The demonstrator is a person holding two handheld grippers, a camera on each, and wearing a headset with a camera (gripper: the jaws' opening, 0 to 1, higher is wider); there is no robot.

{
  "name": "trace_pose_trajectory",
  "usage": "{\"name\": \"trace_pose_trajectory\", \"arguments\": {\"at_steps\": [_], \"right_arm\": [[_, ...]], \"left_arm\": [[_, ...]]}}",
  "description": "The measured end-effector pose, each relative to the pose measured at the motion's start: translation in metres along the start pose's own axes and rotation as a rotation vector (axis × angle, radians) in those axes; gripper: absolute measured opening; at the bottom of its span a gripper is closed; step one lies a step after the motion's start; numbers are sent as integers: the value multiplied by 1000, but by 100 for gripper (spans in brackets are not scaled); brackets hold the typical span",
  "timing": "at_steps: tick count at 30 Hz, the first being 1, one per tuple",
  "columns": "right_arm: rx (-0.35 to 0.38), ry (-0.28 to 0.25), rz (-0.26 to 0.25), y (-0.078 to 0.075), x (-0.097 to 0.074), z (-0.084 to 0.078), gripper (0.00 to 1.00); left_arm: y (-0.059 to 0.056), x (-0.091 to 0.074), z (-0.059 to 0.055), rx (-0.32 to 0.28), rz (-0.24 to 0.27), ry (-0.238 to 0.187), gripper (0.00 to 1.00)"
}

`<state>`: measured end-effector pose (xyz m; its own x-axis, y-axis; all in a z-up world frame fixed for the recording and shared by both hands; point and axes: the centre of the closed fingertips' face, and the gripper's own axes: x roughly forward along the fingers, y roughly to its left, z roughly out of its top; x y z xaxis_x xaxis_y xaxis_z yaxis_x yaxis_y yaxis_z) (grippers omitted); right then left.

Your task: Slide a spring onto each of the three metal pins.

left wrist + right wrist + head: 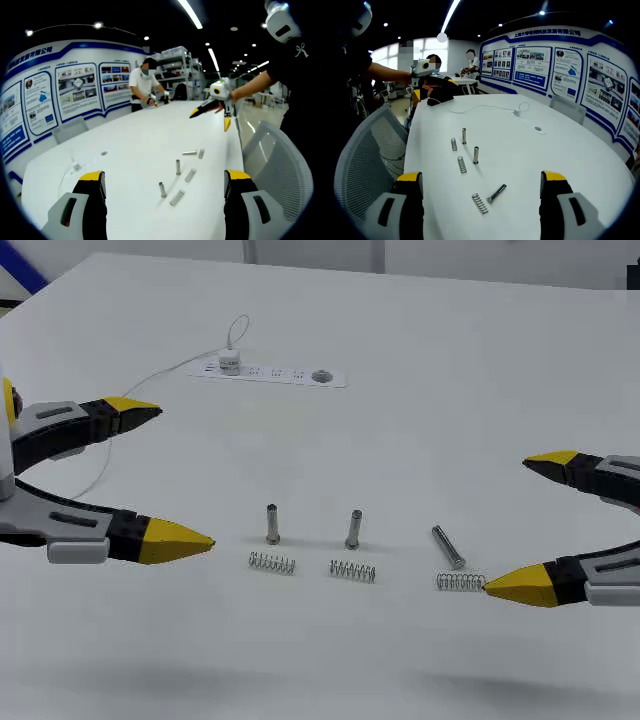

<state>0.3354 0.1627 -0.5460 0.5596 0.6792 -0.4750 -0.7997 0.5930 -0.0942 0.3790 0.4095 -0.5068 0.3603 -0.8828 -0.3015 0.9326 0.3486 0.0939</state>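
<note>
White table point(450, 360) holds 3 pins point(353, 528), 3 springs point(352, 570); posters point(72, 90) cover the wall point(50, 50).

left tongs point(187, 476) and right tongs point(505, 525): black, grey, pointed yellow tips

A workshop hall, shown by wall display boards point(560, 70) and storage racks point(175, 62).

White table point(450, 360), blue poster wall point(555, 65), strip lights point(190, 12), mesh chair point(365, 150).
</note>
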Motion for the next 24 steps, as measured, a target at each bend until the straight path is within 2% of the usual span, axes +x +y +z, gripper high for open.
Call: {"name": "trace_pose_trajectory", "arguments": {"at_steps": [10, 15, 24], "right_arm": [[2, 25, -1, 1, -6, 6, 99], [-6, 27, -4, 3, -7, 9, 99], [12, 23, -8, 7, -10, 10, 99]], "left_arm": [[3, 2, 1, 0, -13, -20, 100], [3, 0, 0, 8, -25, -6, 100], [2, 4, 8, 23, -38, -9, 100]]}}
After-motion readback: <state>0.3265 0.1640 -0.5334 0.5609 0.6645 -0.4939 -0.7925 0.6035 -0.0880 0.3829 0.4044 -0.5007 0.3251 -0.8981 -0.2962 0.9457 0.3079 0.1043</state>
